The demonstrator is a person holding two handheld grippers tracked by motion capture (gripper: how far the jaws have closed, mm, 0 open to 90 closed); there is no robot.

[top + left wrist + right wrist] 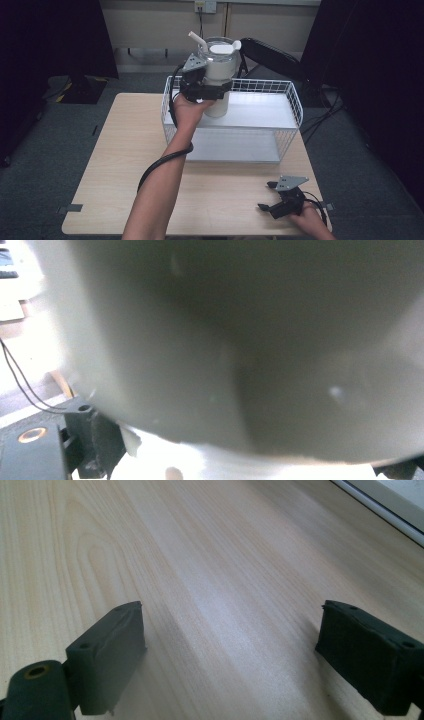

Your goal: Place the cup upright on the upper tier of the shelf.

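1. L gripper [216, 89]: fingers clamped on white tumbler [220, 70], held above wire basket [295, 102] at its back-left rim.
2. R gripper [267, 196]: fingers wide, empty, low over surface [220, 192] near front-right edge.

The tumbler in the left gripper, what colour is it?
White tumbler, with a white straw; clearest in the high view.

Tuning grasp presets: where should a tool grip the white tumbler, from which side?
Grip the white tumbler around its straight mid-body, coming in level from the side, as the left tool does. The lid and straw on top block a top-down grasp.
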